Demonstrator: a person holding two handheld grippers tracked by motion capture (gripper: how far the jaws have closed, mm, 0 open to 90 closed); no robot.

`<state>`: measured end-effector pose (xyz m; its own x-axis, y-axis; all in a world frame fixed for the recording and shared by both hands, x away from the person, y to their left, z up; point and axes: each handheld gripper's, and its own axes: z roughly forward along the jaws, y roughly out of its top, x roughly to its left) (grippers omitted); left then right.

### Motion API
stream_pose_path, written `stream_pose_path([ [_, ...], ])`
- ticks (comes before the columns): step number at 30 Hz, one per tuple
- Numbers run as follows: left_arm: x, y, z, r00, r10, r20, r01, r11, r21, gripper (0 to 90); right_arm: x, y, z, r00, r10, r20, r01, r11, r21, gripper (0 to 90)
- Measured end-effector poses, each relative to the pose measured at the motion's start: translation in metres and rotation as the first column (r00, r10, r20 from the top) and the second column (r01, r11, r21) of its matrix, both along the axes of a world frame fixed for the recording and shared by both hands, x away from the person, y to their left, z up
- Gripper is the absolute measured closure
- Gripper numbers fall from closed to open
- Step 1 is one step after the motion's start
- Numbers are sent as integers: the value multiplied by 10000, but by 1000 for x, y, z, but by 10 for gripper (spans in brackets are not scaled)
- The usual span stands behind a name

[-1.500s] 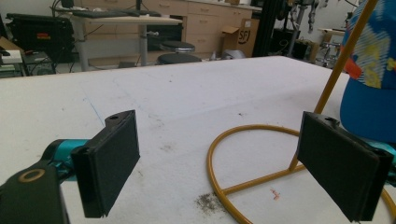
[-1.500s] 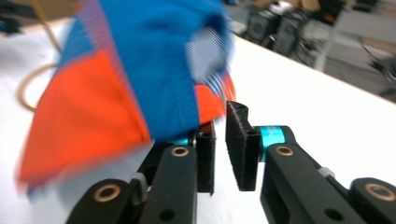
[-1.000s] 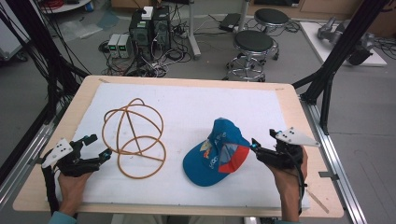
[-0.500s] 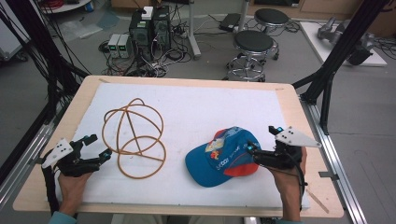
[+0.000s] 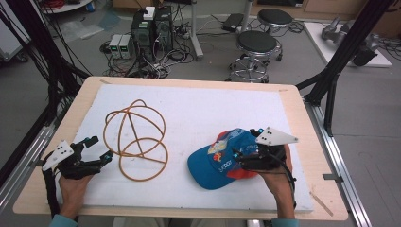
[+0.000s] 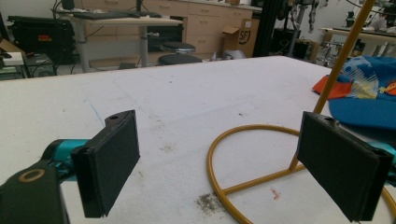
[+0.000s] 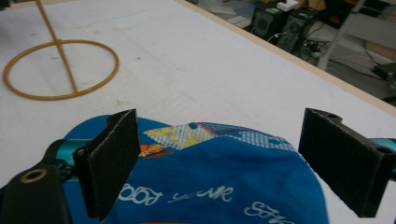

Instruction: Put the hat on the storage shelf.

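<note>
A blue cap (image 5: 215, 163) with an orange underside lies on the white mat (image 5: 213, 109) at the front right. My right gripper (image 5: 243, 144) hovers over its crown. In the right gripper view the cap (image 7: 210, 186) spreads below my right gripper (image 7: 219, 135); the jaws have just been opening, stand wide apart, and the pads do not touch the cloth. An orange wire stand (image 5: 135, 140) of rings sits left of centre. My left gripper (image 5: 102, 147) rests open beside its base ring (image 6: 252, 128), with nothing gripped by the left gripper (image 6: 219, 140). The cap (image 6: 369, 93) lies beyond the stand.
The mat covers a wooden tabletop (image 5: 307, 142) with bare edges all round. Black frame posts (image 5: 340, 56) rise at both back corners. Behind the table stand two stools (image 5: 255, 45) and computer boxes (image 5: 151, 23) on the floor.
The right gripper let go of the cap's edge and slid left over the crown. The cap dropped from a tilt to lie flatter. The left gripper stayed put.
</note>
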<state>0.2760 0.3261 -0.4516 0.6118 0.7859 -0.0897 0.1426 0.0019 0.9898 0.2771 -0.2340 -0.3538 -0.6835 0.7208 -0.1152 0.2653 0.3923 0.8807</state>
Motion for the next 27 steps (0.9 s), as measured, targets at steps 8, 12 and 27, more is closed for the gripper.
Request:
stream_pose_path([
  [8, 0, 0, 0, 10000, -2, -20, 2, 10000, -20, 135, 0, 17, -17, 9988, 316, -377, -320, 9994, -97, 117],
  [12, 0, 0, 0, 10000, -11, -26, 11, 10000, -34, 135, 1, 26, -30, 9968, 448, -663, -465, 9986, -243, 118],
  [27, 0, 0, 0, 10000, -24, -11, 24, 10000, -37, 136, 9, 38, -62, 9798, 703, -1871, -798, 9958, -442, 239],
])
